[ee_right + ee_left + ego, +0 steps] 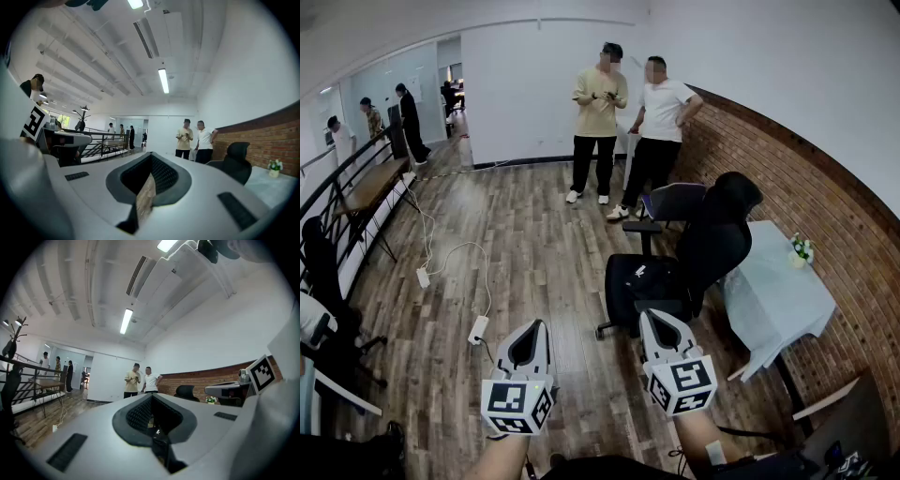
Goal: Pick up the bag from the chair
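A black bag [637,279] with a small white tag lies on the seat of a black office chair [717,234] in the head view. Both grippers are held level near the bottom of that view, short of the chair. My left gripper [538,324] is shut with nothing in it and points over the wooden floor left of the chair. My right gripper [648,315] is shut and empty too, its tip just below the bag. In the left gripper view the left gripper [151,397] hides the bag; only the chair back [186,391] shows. The right gripper [151,155] likewise leaves only the chair back [236,161] showing.
Two people [628,122] stand beyond the chair by the white wall. A cloth-covered table [773,291] with a small flower pot [801,249] stands right of the chair against a brick wall. Power strips [477,329] and white cables lie on the floor at left, near a railing [337,202].
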`<state>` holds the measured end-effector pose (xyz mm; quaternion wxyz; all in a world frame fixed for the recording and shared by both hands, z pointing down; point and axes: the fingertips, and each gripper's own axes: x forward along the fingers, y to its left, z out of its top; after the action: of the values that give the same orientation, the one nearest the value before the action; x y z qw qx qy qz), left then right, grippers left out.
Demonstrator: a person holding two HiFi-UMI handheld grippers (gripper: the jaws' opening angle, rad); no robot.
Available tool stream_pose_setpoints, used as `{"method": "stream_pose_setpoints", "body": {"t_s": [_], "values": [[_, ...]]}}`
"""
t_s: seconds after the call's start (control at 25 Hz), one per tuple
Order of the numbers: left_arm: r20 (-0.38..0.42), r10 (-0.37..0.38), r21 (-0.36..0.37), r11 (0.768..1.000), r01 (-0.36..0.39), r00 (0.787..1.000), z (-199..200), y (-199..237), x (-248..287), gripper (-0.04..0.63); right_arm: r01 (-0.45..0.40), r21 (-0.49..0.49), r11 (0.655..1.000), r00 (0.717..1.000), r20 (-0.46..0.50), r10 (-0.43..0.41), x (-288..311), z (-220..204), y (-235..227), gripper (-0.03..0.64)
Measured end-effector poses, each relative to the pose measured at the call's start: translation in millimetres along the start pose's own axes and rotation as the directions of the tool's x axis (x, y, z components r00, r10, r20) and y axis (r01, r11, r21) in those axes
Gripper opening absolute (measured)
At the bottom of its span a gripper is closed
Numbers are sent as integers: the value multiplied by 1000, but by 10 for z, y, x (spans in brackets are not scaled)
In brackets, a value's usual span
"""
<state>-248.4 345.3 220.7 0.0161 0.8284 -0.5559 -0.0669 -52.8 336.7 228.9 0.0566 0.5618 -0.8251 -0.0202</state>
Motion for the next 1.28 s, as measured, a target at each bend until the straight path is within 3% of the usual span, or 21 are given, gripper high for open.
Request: {"method": "stream_pose_setpoints", "body": {"t_s": [0.2, 0.64, 0.96, 1.28], "values": [[0, 21, -3, 1000, -21, 1000, 15, 82, -29, 9, 4, -6, 1000, 1000, -7, -4, 48, -68, 44, 15], [-4, -9, -19, 1000, 9, 1000, 1, 209, -53, 9, 32, 6, 999, 999, -6, -32, 108, -39, 158, 17], [2, -34, -26, 999, 34, 999, -4, 448, -95, 9, 1, -22, 1000, 1000, 3, -1, 245, -70, 436, 17], [3, -47, -16, 999, 47, 999, -63, 812, -216, 9, 40, -9, 999, 999, 23, -40, 368, -82, 697, 17]]}}
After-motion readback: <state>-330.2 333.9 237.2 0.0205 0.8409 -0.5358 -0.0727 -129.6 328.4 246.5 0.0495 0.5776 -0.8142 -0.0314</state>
